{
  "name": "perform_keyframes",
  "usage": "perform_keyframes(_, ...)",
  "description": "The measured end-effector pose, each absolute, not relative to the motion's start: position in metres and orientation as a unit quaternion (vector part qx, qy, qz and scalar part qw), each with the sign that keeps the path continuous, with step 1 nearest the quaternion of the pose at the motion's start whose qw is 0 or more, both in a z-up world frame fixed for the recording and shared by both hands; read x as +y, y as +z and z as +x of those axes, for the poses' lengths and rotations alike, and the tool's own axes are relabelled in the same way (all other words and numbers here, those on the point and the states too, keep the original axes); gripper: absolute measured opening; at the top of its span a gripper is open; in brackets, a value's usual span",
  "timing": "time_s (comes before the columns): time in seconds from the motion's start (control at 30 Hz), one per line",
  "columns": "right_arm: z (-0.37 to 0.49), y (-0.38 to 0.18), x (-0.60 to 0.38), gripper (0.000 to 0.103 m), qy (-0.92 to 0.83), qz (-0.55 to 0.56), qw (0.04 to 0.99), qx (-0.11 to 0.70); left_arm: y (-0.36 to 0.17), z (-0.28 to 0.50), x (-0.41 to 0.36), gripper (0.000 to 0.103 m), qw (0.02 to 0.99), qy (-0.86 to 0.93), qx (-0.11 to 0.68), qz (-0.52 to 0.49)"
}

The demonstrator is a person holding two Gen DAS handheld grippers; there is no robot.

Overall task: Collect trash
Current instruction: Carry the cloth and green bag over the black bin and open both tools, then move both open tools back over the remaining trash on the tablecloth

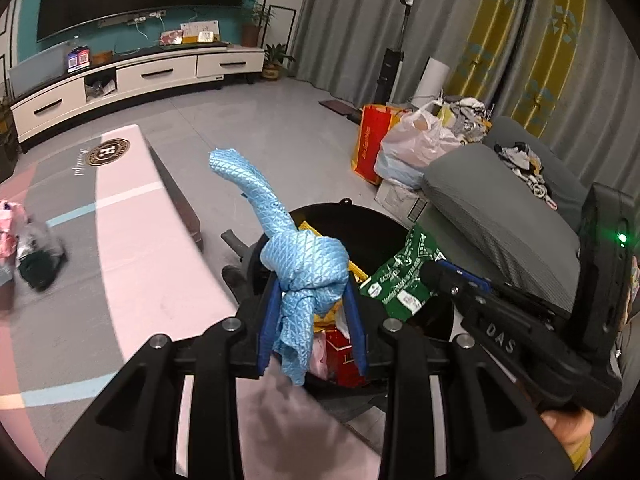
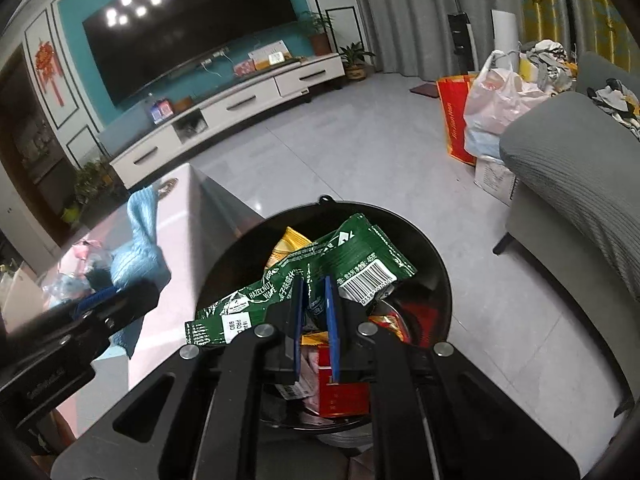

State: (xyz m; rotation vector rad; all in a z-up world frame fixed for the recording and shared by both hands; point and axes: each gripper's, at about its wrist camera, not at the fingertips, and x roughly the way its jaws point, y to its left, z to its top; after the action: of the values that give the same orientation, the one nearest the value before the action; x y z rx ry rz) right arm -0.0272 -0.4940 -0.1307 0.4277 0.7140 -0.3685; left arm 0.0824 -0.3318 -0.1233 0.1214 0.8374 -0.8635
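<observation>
Two grippers meet over a round black bin (image 2: pixel 434 276) that fills the lower centre of both wrist views. The left gripper (image 1: pixel 310 300) pinches a knotted light-blue cloth (image 1: pixel 304 268) between its blue pads, the knot sitting at the fingertips, one tail rising toward the upper middle of the frame and another hanging down between the fingers. The right gripper (image 2: pixel 316 304) has its blue pads pressed nearly together on a crumpled green wrapper (image 2: pixel 360 256), which spreads to either side of the fingers above the bin's mouth. Inside the bin lie a yellow packet (image 2: pixel 290 242) and a red carton (image 2: pixel 342 396) below the wrapper. In the left wrist view the right gripper comes in from the lower right, with part of a hand (image 1: pixel 568 426) under it. A pink table (image 1: pixel 132 240) lies left of the bin, and a grey sofa (image 2: pixel 580 184) stands at the right edge.
</observation>
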Motion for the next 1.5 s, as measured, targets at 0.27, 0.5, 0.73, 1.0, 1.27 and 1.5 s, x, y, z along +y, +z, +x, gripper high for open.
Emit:
perform_keyframes(0.27,-0.025,-0.142,-0.5,0.016,-0.188,0.195,0.888,0.371,-0.139,0.087,-0.36,0.033,0.81,-0.412,0.411,0.071)
perform_keyframes(0.5,-0.026,-0.146,-0.506,0.025,-0.203,0.193,0.882,0.379,-0.136,0.085,-0.357,0.066,0.813,-0.415,0.404,0.06)
perform_keyframes(0.73,-0.029,-0.141,-0.505,0.035,-0.209,0.198,0.883,0.371,-0.131,0.081,-0.34,0.073,0.828,-0.394,0.393,0.065)
perform_keyframes(1.0,-0.028,-0.129,-0.484,0.051,-0.208,0.181,0.893,0.356,-0.118,0.075,-0.31,0.086,0.855,-0.357,0.368,0.072)
perform_keyframes(1.27,-0.016,-0.122,-0.458,0.065,-0.193,0.173,0.901,0.347,-0.112,0.083,-0.27,0.096,0.869,-0.326,0.366,0.066)
perform_keyframes(1.5,0.003,-0.121,-0.428,0.075,-0.181,0.143,0.908,0.349,-0.126,0.096,-0.223,0.1,0.874,-0.284,0.394,0.034)
